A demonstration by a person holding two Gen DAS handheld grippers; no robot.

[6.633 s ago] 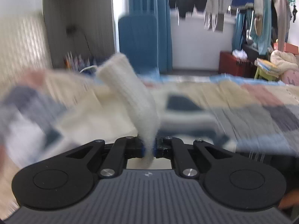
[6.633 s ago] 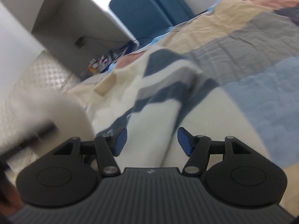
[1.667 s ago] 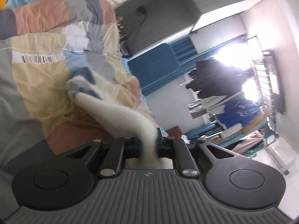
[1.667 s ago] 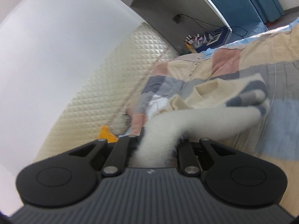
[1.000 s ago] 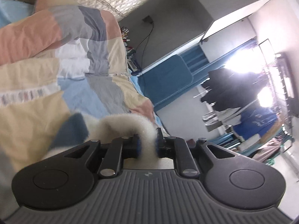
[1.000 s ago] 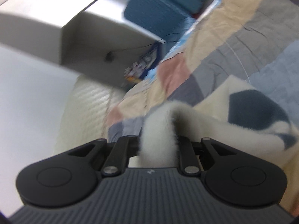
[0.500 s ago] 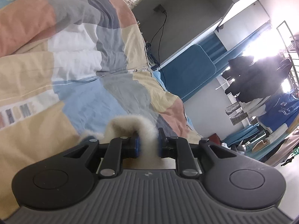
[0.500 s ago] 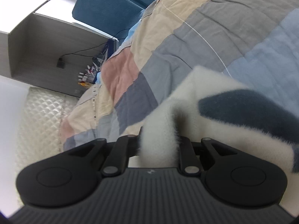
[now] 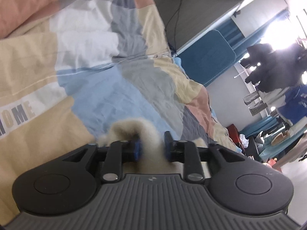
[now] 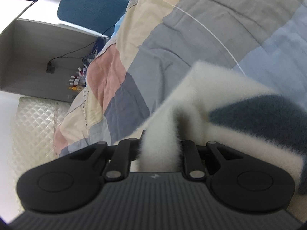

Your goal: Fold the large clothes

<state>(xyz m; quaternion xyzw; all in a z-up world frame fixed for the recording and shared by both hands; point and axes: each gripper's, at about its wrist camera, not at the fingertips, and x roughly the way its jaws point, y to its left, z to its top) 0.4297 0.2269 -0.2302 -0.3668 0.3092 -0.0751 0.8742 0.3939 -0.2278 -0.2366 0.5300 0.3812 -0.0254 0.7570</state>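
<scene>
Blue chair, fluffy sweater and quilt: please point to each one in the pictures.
blue chair (image 10: 92, 5), right wrist view, on the middle of its backrest.
fluffy sweater (image 10: 249, 118), right wrist view, on its dark blue patch.
quilt (image 9: 107, 103), left wrist view, on a light blue patch.

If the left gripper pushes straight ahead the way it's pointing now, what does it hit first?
The left gripper, jaws opening, has the fuzzy cream garment between them, so that comes first. Beyond it probably the patchwork quilt; depth is unclear.
</scene>
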